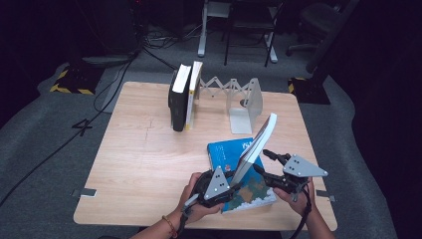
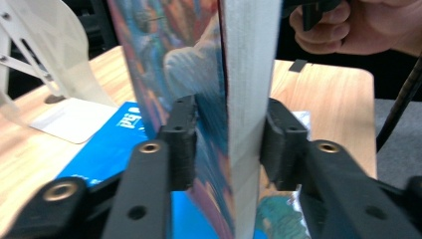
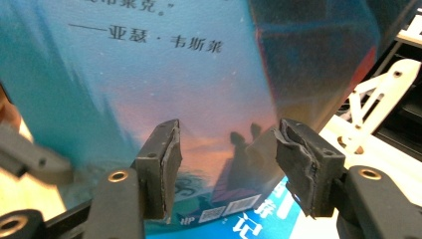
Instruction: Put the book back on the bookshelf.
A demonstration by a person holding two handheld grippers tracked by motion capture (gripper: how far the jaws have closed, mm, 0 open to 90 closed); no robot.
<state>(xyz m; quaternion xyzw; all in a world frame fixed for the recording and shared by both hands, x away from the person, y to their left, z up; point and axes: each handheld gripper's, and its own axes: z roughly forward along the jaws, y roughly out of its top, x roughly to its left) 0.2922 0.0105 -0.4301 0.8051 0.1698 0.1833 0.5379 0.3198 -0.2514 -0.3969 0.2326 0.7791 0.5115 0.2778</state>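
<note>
A thick book (image 1: 256, 144) with a painted blue and pink cover stands tilted on its lower edge near the table's front right. My left gripper (image 1: 235, 180) is shut on it from the left, low down. In the left gripper view its pads (image 2: 184, 144) press the cover on one side and the white page block (image 2: 246, 74) on the other. My right gripper (image 1: 261, 160) is at the book's right side with its jaws open. In the right gripper view the back cover (image 3: 174, 74) stands just beyond the parted jaws (image 3: 226, 164). Under the tilted book a blue book (image 1: 224, 152) lies flat.
Two books (image 1: 183, 97) stand upright at the back of the wooden table (image 1: 144, 164), beside a white extendable book rack (image 1: 241, 97) with an end plate. The table's front edge is close under both hands. Chairs and cables are on the floor beyond.
</note>
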